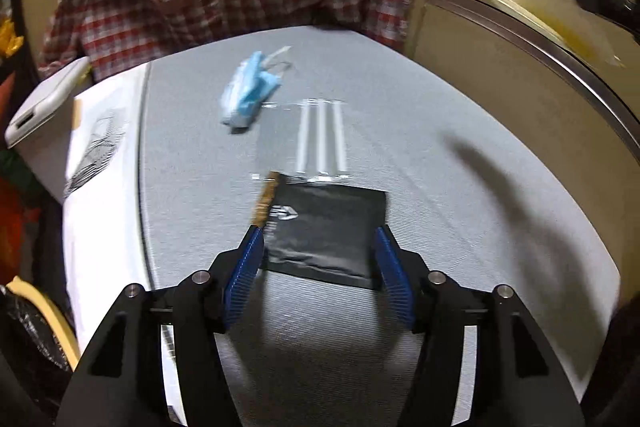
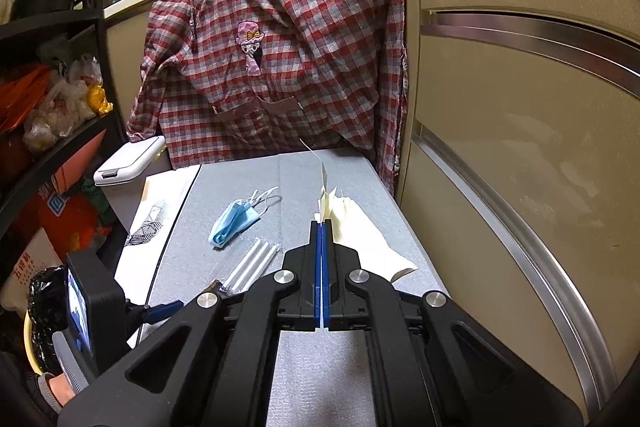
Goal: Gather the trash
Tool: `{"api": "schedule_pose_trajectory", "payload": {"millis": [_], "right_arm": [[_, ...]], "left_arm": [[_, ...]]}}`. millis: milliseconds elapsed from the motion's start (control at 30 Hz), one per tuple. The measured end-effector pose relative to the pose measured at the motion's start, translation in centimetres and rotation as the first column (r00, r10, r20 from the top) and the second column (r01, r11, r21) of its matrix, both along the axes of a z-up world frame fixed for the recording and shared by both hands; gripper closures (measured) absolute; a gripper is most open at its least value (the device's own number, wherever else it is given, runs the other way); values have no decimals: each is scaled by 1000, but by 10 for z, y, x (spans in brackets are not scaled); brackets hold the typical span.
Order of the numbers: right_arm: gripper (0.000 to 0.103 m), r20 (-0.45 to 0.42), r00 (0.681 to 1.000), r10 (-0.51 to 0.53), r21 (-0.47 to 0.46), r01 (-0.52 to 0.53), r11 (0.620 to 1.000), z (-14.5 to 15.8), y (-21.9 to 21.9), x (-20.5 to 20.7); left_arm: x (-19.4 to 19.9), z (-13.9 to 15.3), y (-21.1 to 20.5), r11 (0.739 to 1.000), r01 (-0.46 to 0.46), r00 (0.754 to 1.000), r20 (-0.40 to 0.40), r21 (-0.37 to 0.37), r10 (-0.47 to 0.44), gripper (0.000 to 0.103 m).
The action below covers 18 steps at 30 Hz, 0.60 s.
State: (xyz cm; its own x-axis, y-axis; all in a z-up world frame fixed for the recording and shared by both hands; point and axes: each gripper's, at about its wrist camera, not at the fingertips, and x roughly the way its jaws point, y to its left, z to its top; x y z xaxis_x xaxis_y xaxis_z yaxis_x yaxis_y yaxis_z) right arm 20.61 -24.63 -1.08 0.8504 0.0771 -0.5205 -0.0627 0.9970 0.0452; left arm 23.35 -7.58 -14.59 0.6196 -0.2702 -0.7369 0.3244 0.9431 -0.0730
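Left gripper (image 1: pixel 318 239), ribbed blue pads spread wide, straddles a flat matte black pouch (image 1: pixel 326 233) with a white logo, unreadable. At twelve o'clock from it, three white sticks in clear film (image 1: pixel 322 139); at eleven, a crumpled blue mask (image 1: pixel 248 95) on grey woven matting (image 1: pixel 460 155). Right gripper (image 2: pixel 322 227) pinches a creased cream wrapper (image 2: pixel 360 227).
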Motion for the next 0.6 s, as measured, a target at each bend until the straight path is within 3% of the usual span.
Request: {"api": "schedule_pose_trajectory", "payload": {"millis": [167,367,433,467,533,600], "right_arm": [[103,1,1000,9,-3,-9,1000,0,-1,1],[103,-3,1000,2,-2,-2,1000,-2,-2,1],[103,-4,1000,4,-3,-4,1000,-2,-1,0],[103,-4,1000,5,-4,-5,1000,-2,0,0],[103,-4,1000,5,-4,-5,1000,-2,0,0],[103,-4,1000,4,-2,-4,1000,-2,0,0]], "left_arm": [[-2,-12,-14,997,80,995,-59,19,-78,45],[-1,-15,-24,991,105,994,-50,84,-101,38],[1,-15,-21,992,93,995,-46,79,-90,50],[2,-14,-19,993,88,996,-41,76,-85,62],[3,-13,-17,994,87,996,-38,69,-84,72],[2,-12,-17,993,100,995,-35,58,-98,103]]}}
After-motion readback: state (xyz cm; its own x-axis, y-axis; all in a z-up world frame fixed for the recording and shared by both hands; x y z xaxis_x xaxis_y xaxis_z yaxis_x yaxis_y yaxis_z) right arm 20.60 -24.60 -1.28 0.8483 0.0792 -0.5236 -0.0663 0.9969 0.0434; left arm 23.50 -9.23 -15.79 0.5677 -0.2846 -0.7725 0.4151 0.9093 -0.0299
